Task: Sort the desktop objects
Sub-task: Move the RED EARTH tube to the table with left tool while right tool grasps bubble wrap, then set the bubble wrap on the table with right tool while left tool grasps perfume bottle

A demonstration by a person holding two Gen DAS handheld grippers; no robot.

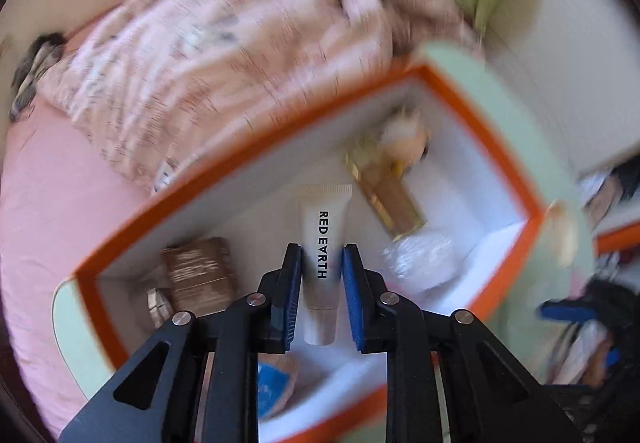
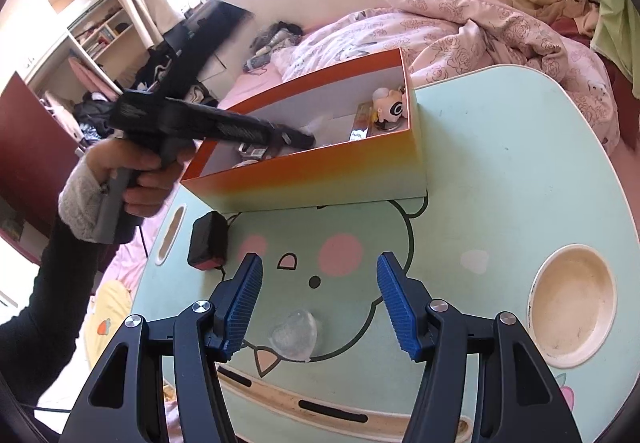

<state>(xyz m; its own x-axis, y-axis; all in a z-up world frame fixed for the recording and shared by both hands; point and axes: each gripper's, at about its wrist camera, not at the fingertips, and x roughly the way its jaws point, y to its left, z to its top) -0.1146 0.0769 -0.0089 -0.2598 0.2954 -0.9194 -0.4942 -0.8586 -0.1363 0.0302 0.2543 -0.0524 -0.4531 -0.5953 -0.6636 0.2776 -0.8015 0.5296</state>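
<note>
While over box [image 1: 472, 147] | left gripper [image 1: 322, 255] clamps tube [image 1: 323, 227] | right gripper [image 2: 320, 283] spread

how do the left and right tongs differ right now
The left tongs are closed on the Red Earth tube above the orange box; the right tongs are wide open and hold nothing. The left reach over the box, the right hover over the green table. Both have blue ribbed pads.

Motion-blurred box [image 1: 304, 115] contents; tube [image 1: 320, 263] base behind the jaws.
</note>
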